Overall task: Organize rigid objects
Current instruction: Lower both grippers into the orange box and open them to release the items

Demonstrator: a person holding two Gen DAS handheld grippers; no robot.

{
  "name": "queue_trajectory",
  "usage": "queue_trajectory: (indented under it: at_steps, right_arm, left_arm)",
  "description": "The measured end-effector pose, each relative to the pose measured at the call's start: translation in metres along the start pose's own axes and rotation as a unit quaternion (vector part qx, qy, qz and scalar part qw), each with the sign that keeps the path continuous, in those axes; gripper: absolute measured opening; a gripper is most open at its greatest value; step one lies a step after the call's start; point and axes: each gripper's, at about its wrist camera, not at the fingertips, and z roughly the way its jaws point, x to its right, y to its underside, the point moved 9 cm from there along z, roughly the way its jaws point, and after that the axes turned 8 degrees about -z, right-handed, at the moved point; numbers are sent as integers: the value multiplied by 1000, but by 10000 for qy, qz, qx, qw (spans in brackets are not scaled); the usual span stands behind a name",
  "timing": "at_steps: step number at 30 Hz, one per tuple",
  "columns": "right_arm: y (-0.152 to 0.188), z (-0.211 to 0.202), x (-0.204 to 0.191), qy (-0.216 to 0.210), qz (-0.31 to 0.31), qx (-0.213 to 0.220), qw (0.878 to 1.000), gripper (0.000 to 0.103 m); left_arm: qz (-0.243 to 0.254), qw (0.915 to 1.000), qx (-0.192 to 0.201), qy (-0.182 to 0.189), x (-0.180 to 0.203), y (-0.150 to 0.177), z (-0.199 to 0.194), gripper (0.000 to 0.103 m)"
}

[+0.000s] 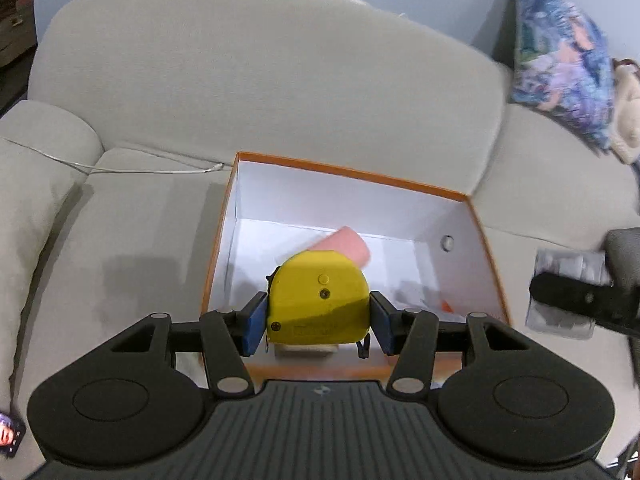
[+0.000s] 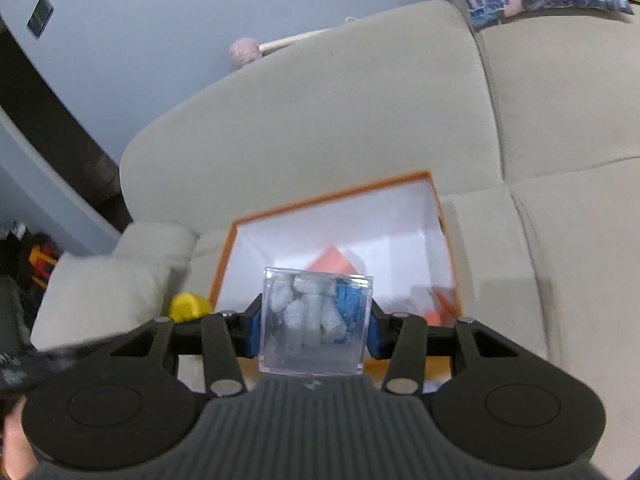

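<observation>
My left gripper [image 1: 318, 320] is shut on a yellow tape measure [image 1: 318, 300], its blue pads pressing both sides, held above the near edge of an orange-rimmed white box [image 1: 352, 176] on the sofa seat. A pink object [image 1: 344, 246] and a small orange item [image 1: 446, 306] lie inside the box. My right gripper [image 2: 314, 326] is shut on a clear plastic cube [image 2: 316, 320] filled with pale lumps, also held over the near part of the box [image 2: 332, 196]. The right view catches the tape measure [image 2: 188, 307] at the left; the left view shows the cube [image 1: 568, 268] at the right.
The box rests on a grey sofa [image 1: 260, 80] with a rounded armrest [image 1: 44, 160] on the left. A white cable [image 1: 140, 170] crosses the seat. A patterned cushion [image 1: 560, 64] leans at the right. A phone [image 1: 10, 434] lies at the lower left. A hand [image 2: 16, 444] shows at the bottom left.
</observation>
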Motion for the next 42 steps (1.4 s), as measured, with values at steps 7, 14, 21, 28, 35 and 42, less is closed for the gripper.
queue_trajectory:
  at_steps: [7, 14, 21, 28, 35, 42]
  right_arm:
    - [4, 98, 16, 242, -26, -483, 9985, 49]
    - [22, 145, 27, 601, -355, -935, 9932, 49]
    - [33, 167, 36, 811, -650, -1265, 9865, 49]
    - [43, 190, 34, 1253, -1434, -1657, 9676, 48]
    - [49, 193, 42, 1435, -1742, -1749, 9584, 48]
    - [54, 196, 41, 1480, -1933, -1701, 9549, 49]
  left_arm:
    - [-141, 9991, -289, -266, -19, 8, 71, 61]
    - [373, 9971, -48, -664, -15, 6, 93, 61]
    - [444, 9968, -325, -583, -11, 14, 117, 61]
    - [406, 9954, -399, -776, -15, 10, 125, 61]
    - [409, 9955, -370, -764, -18, 10, 128, 61]
    - [114, 9971, -431, -621, -20, 7, 130, 64]
